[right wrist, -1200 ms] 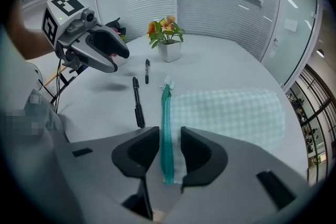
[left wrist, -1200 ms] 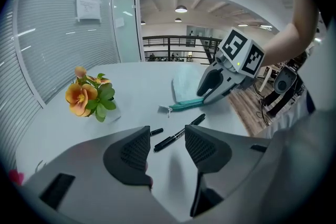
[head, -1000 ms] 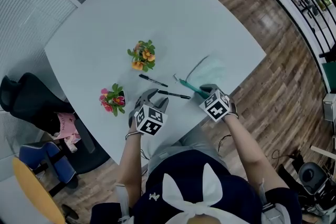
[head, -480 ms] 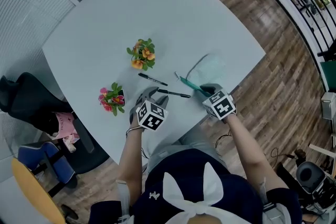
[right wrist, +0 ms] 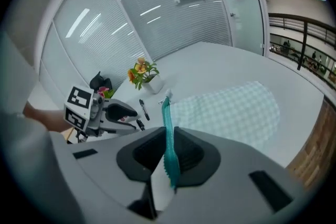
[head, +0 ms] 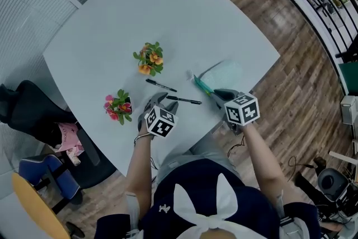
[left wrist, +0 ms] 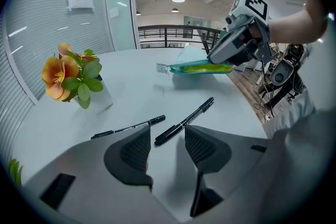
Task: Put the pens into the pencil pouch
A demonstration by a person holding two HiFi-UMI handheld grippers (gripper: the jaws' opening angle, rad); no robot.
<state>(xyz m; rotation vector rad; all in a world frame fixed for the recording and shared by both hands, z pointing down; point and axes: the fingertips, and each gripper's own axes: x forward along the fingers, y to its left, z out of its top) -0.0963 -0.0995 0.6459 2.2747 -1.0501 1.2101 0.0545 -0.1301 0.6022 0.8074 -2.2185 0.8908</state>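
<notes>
Two black pens lie on the pale table: one (head: 161, 85) further back, one (head: 184, 100) nearer, also seen as the pen (left wrist: 185, 119) just past my left jaws. My left gripper (head: 163, 101) (left wrist: 167, 134) is open and holds nothing. The pale green checked pouch (head: 226, 73) (right wrist: 231, 112) lies at the right. My right gripper (head: 217, 94) (right wrist: 169, 139) has just been closing and is shut on the pouch's teal zipper edge (right wrist: 167, 128), which stands lifted off the table (left wrist: 197, 67).
Two small flower pots stand on the table, an orange one (head: 151, 59) (left wrist: 71, 73) and a pink one (head: 118, 105). The table's (head: 168, 14) right edge runs close behind the pouch. A dark chair (head: 28, 106) is at the left.
My right gripper has risen and rolled, and the pouch's teal zipper edge has come up off the table with it. The left gripper and both pens stay where they were.
</notes>
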